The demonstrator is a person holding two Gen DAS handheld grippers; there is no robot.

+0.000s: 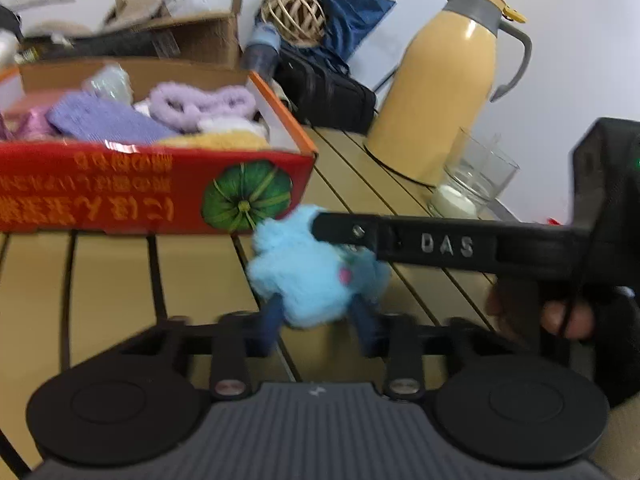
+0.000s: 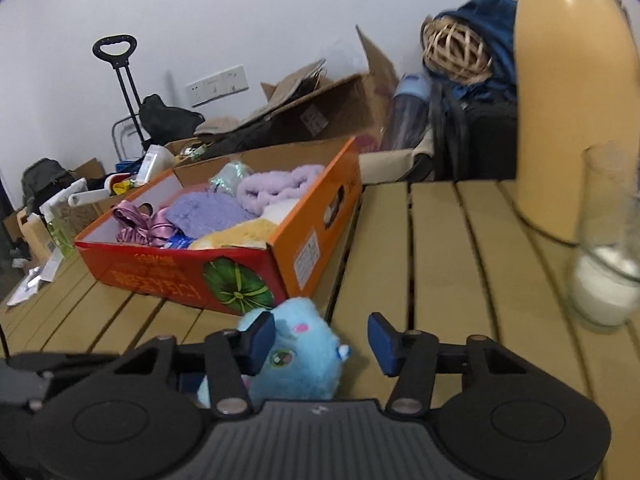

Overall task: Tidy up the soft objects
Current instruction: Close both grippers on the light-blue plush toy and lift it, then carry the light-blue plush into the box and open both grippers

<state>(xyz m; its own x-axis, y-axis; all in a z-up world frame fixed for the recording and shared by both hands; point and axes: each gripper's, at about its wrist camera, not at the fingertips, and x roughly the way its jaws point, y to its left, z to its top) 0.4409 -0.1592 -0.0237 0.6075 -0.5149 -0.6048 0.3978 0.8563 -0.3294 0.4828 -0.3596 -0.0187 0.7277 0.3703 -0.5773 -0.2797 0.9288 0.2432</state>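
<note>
Partly hidden: blue plush toy (image 1: 304,276) clamped between left gripper (image 1: 320,326) fingers; right gripper (image 2: 320,338) fingers apart; slatted worktop (image 2: 452,264), white wall.

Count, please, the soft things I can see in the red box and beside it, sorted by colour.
Purple: 2, a knitted cloth and a fluffy band, in the red box
Yellow: 1, a fluffy piece in the box
Pink: 1, satin fabric in the box
White: 1, a fluffy piece in the box
Light blue: 1, the plush toy on the table
Total: 6
</note>
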